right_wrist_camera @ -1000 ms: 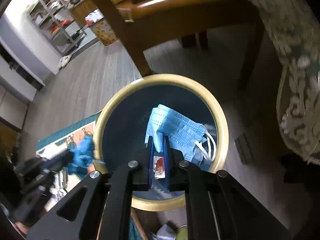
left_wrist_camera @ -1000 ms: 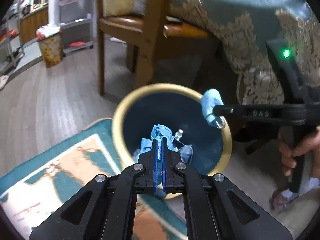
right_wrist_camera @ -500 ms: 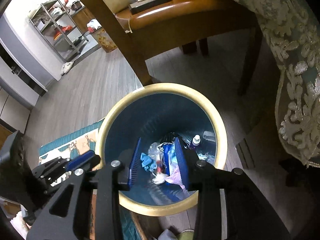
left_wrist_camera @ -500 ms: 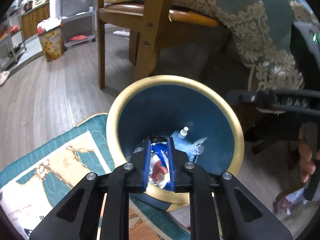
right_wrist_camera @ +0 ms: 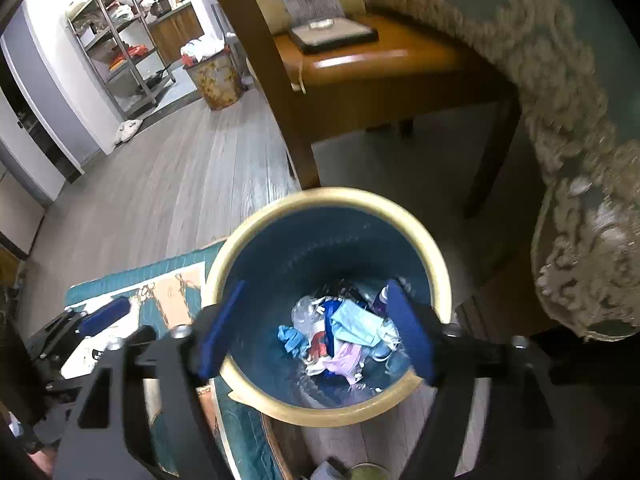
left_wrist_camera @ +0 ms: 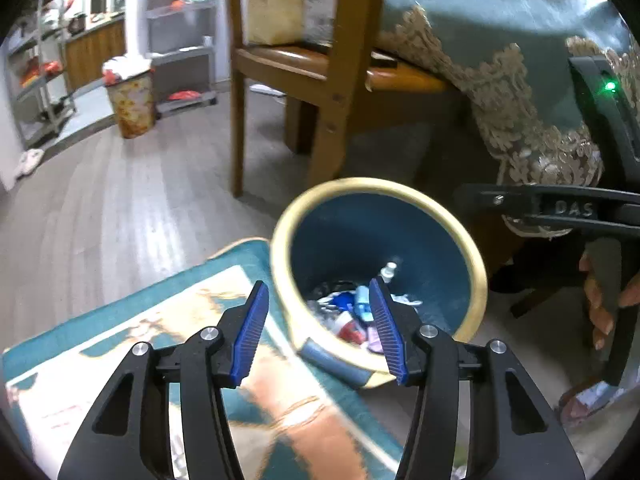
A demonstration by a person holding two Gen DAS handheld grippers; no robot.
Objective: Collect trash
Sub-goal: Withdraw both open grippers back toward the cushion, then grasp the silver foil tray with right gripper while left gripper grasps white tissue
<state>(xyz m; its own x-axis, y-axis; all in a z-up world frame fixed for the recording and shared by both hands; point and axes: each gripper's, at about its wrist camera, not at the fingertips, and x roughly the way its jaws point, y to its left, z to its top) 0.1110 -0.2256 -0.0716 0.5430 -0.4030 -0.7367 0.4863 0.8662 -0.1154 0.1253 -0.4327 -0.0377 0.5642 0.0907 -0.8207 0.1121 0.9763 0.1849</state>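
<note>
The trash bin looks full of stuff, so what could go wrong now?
1. The left claw hangs open straddling the trash bin's rim; lowering it might knock the bin.
2. The right claw is open above the face mask; dipping in could snag it.
3. The chair leg stands close behind; a swing could hit it.

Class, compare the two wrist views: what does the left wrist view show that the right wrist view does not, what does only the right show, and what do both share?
Only the left wrist view shows the person's hand gripping the right gripper's handle, with its green light.

Only the right wrist view shows the dark flat box on the chair seat, and the blue face mask lying flat among the trash.

Both show the gold-rimmed bin, the teal rug, the chair, the patterned far bin, and open, empty jaws.
</note>
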